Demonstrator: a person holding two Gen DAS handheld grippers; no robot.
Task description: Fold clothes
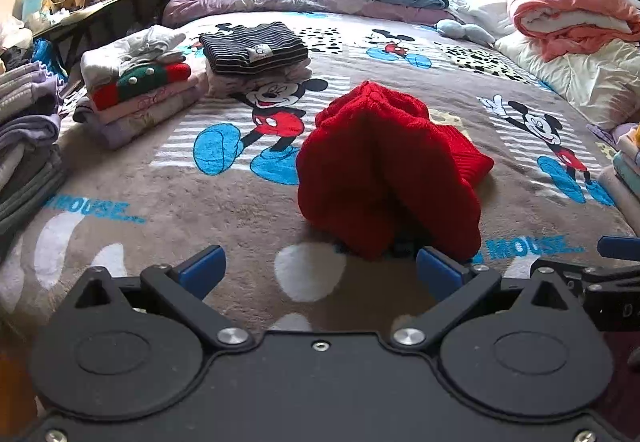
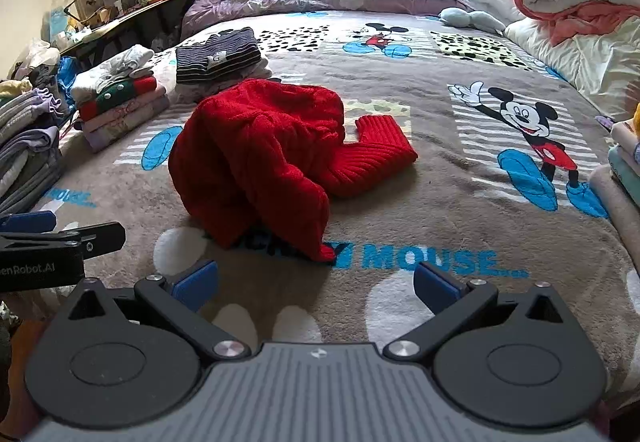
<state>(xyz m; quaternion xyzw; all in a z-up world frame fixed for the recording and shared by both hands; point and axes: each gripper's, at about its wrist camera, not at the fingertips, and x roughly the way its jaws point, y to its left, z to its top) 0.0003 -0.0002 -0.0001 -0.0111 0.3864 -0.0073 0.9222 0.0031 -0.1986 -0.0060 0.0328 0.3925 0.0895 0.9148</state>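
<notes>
Crumpled red knitted sweater (image 2: 256, 162) lies heaped mid-bed on the grey cartoon-print fleece blanket (image 2: 440, 202), ribbed cuff (image 2: 376, 150) splayed right. Left hand-held gripper (image 1: 320, 270) and right hand-held gripper (image 2: 316, 284) both gape wide, holding nothing, just short of the heap. Risks: pinching several bunched layers together, or snagging the blanket's pile beneath.

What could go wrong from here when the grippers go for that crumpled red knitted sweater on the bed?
1. The crumpled red knitted sweater lies bunched in layers, so an open left gripper or right gripper may pinch several at once.
2. Its ribbed cuff is partly tucked under, which could twist the fold.
3. Dragging it left might topple the stack topped by the striped folded garment.
</notes>
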